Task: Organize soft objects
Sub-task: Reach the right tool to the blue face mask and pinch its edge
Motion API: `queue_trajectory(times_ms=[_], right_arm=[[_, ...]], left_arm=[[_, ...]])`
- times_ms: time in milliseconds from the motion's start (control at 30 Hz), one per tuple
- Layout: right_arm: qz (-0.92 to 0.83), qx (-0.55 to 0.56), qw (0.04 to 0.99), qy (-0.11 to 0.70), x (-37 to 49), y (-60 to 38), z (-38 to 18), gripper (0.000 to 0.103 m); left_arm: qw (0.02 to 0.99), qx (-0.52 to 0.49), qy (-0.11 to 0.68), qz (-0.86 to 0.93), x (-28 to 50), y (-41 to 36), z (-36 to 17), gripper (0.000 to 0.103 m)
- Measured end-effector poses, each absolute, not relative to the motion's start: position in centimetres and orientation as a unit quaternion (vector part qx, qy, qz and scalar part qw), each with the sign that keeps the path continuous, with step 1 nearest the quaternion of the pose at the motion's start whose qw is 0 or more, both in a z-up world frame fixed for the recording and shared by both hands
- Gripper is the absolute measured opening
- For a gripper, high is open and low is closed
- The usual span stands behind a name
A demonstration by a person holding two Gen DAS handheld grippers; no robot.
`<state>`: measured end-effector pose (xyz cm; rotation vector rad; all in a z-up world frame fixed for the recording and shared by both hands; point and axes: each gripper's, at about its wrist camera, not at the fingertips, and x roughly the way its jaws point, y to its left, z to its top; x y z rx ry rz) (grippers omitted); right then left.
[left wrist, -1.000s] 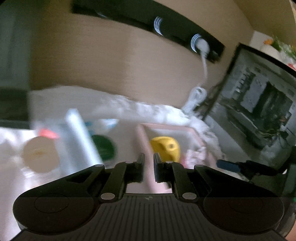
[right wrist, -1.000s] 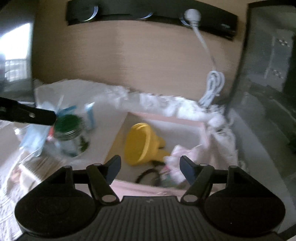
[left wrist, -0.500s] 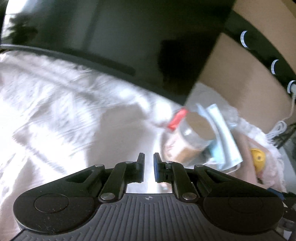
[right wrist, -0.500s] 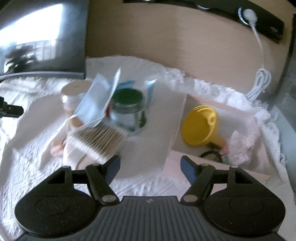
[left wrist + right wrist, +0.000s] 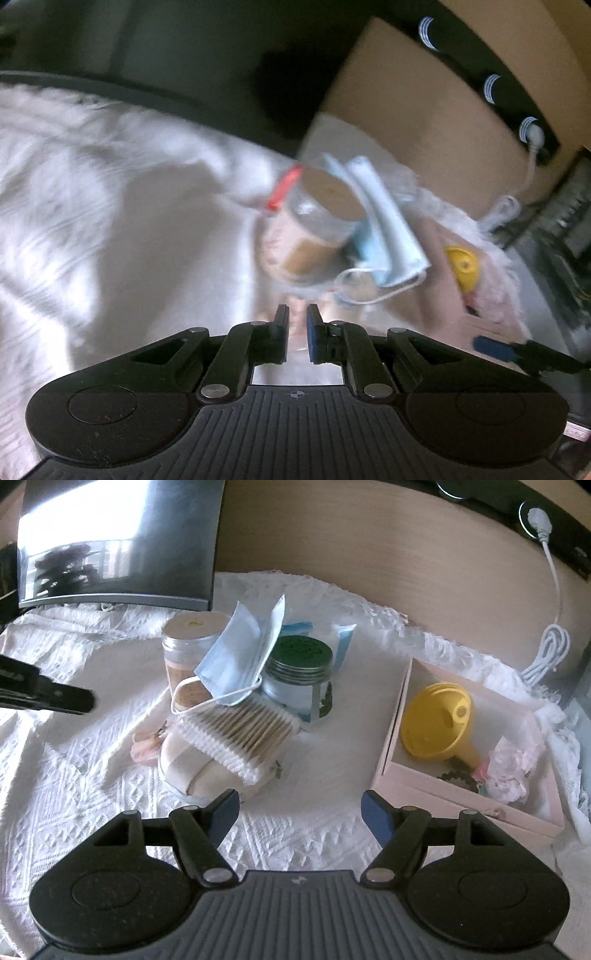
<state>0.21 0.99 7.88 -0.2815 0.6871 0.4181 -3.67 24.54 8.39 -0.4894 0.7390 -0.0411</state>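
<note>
Black fingers of the left gripper (image 5: 296, 317) stand almost together, a thin slit between them and nothing gripped; it hangs over the white cloth (image 5: 92, 775) just short of the pile. The right gripper (image 5: 299, 805) has its 2 blue-tipped fingers spread wide, empty, above bare cloth between the pile and the pink box (image 5: 461, 808).

Counted in the right wrist view: 1 blue face mask (image 5: 236, 661), 1 bundle of cotton swabs (image 5: 240, 734), 2 jars, 1 box, 1 yellow funnel (image 5: 439, 720).

The mask is folded and crumpled, leaning against the tan-lidded jar (image 5: 192, 642) and the green-lidded jar (image 5: 301, 672), its white ear loop trailing down toward the swabs. The swabs lie tilted on a pale rolled bundle (image 5: 192, 771) just ahead of the right gripper's left finger. In the left wrist view, which is blurred, the mask (image 5: 384, 229) drapes over the tan-lidded jar (image 5: 317, 218).

Inside the box lie the funnel, a crumpled pink-white cloth (image 5: 509, 771) and a dark ring-shaped item, too small to identify.
</note>
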Motion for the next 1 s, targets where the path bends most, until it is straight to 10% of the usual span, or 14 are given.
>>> queue_trajectory(times_ms=[467, 600, 1000], right_arm=[[0.260, -0.135, 0.901, 0.319, 9.2, 9.5, 11.1, 0.080], [0.256, -0.154, 0.897, 0.327, 10.0, 10.1, 10.6, 0.003], [0.221, -0.104, 0.911, 0.332, 2.8, -0.6, 12.5, 0.002]], left_arm=[[0.897, -0.243, 0.370, -0.002, -4.2, 25.7, 7.7, 0.011], [0.891, -0.253, 0.376, 0.010, -5.0, 26.9, 7.0, 0.011], [0.901, -0.215, 0.372, -0.066, -1.1, 22.2, 8.2, 0.011]])
